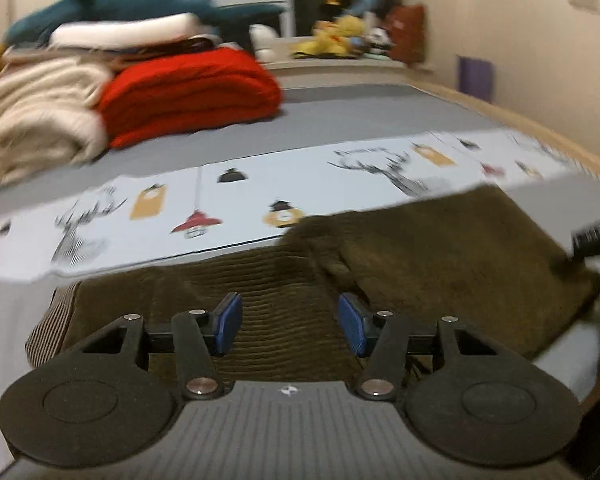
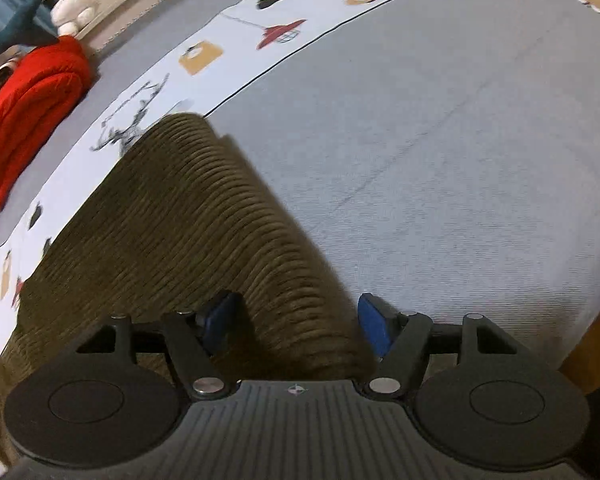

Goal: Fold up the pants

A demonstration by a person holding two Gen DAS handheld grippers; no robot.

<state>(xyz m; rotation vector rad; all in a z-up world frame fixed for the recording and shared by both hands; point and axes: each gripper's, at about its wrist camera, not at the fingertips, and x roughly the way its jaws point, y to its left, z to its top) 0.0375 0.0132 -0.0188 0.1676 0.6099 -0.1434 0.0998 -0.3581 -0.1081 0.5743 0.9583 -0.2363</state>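
Note:
Olive-brown corduroy pants [image 1: 400,248] lie on the grey bed, folded over themselves, with a striped lining showing at the left edge. My left gripper [image 1: 290,326] is open, its blue pads wide apart just above the near fold of the pants. In the right wrist view the pants [image 2: 172,216] rise in a raised ridge of fabric that runs between the pads of my right gripper [image 2: 300,328], which is open and straddles that ridge. The other gripper's dark arm [image 1: 596,236] shows at the right edge of the left wrist view.
A white band with deer and lamp prints [image 1: 228,200] crosses the grey sheet [image 2: 440,140]. A stack of folded clothes, red [image 1: 188,92] and cream [image 1: 40,112], sits at the far left. Plush toys [image 1: 336,36] line the headboard shelf. The wooden bed edge [image 2: 592,340] runs on the right.

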